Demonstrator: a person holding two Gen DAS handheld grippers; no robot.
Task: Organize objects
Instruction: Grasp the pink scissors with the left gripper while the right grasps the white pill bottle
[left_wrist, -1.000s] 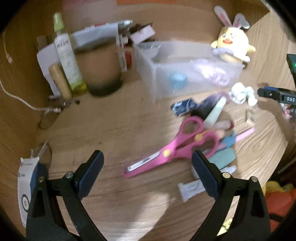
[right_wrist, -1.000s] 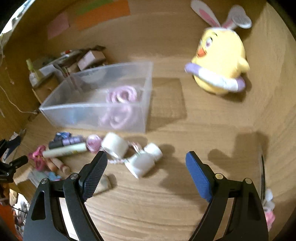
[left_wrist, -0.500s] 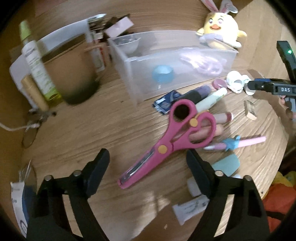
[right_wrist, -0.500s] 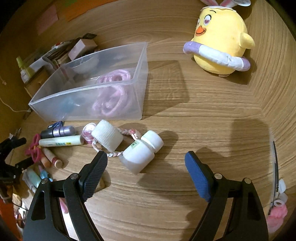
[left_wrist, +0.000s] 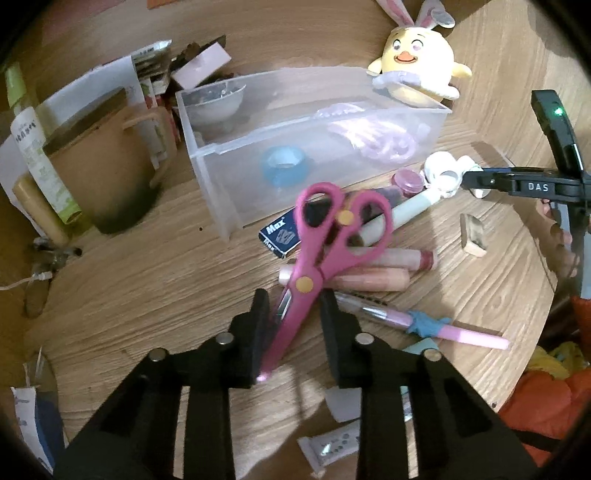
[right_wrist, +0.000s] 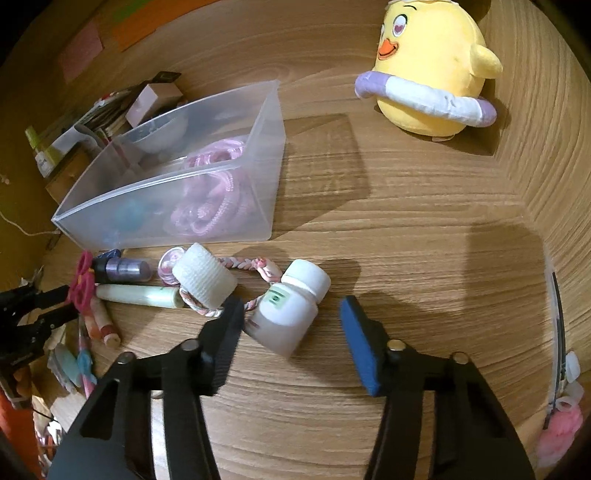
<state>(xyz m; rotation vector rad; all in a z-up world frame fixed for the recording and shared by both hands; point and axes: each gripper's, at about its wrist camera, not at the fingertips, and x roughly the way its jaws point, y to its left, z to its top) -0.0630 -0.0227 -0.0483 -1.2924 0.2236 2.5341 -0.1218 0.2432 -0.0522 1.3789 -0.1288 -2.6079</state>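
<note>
The left gripper (left_wrist: 291, 325), low in the frame, is closing its fingers on the pink scissors (left_wrist: 325, 258) blade. The right gripper (right_wrist: 291, 325) is closing around the white bottle (right_wrist: 291, 310) lying on the table (right_wrist: 406, 221), right finger not touching yet.

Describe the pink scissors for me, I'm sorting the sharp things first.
The pink plastic-handled scissors are shut, with two oval finger loops, yellow pivot discs and steel blades in a pink casing. The loops lie on the pile of tube-shaped items by the clear plastic bin; the blades point toward the camera, between the closing fingers of the left tongs.
</note>
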